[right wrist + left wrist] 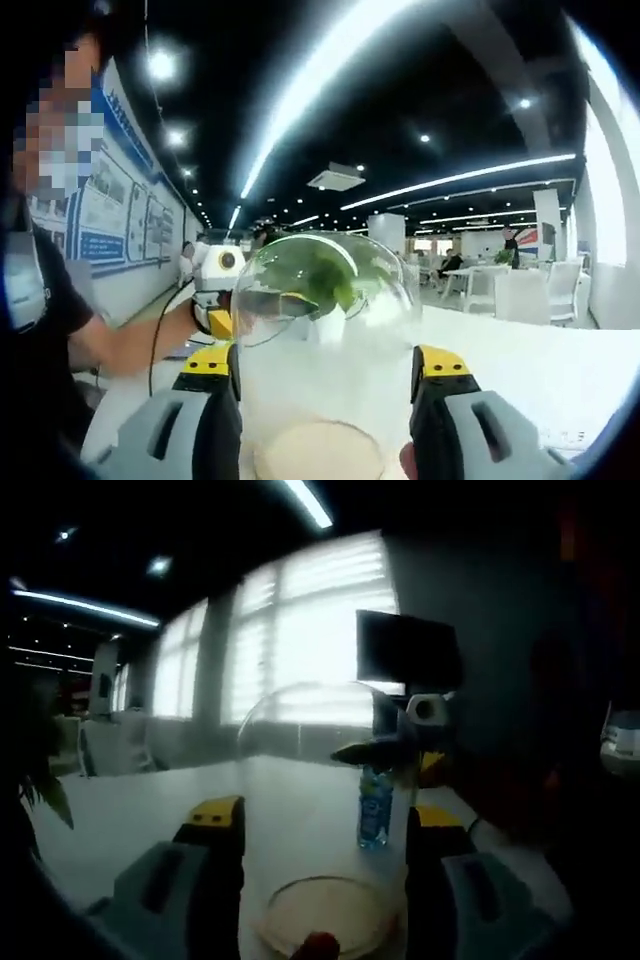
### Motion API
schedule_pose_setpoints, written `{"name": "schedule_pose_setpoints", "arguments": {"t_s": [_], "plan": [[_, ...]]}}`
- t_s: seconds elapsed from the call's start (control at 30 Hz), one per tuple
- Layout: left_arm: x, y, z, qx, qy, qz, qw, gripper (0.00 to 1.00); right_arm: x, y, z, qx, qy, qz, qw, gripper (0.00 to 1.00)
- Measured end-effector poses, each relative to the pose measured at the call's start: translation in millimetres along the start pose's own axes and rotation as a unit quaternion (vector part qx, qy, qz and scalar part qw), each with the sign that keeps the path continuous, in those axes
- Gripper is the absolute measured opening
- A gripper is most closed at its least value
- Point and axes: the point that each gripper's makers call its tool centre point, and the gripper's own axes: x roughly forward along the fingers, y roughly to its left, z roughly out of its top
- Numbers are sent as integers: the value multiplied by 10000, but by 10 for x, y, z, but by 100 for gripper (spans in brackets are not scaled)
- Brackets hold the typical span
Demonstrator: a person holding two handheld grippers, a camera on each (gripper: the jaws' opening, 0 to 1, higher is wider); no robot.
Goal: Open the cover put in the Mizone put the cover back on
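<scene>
While the clear glass dome cover [325, 330] sits pinched between both grippers' jaws, small blue-labelled Mizone bottle [375, 808] upright on the white table [150, 815] beyond

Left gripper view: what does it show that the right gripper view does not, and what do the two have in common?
Left gripper view: the Mizone bottle standing on the table, a dark monitor and bright windows. Right gripper view: a person and wall posters. Both: the glass cover and the white table.
</scene>
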Motion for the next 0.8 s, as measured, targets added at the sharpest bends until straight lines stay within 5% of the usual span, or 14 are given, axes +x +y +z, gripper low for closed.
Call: {"name": "schedule_pose_setpoints", "arguments": {"t_s": [0.13, 0.23, 0.4, 0.57, 0.8], "plan": [[23, -7, 19, -350, -156, -9, 9993, 54, -14, -3, 8, -16, -1, 52, 10000, 60], [65, -15, 15, -25, -27, 122, 9999, 57, -51, 20, 5, -288, -18, 77, 9996, 58], [50, -38, 38, -59, -55, 134, 9999, 57, -56, 8, -11, -383, 2, 95, 9992, 57], [38, -35, 61, 59, -289, 62, 9995, 55, -59, -6, -16, -319, 7, 94, 9994, 57], [2, -15, 179, -422, -561, -164, 9974, 53, -72, -13, -14, -258, -3, 121, 9996, 56]]}}
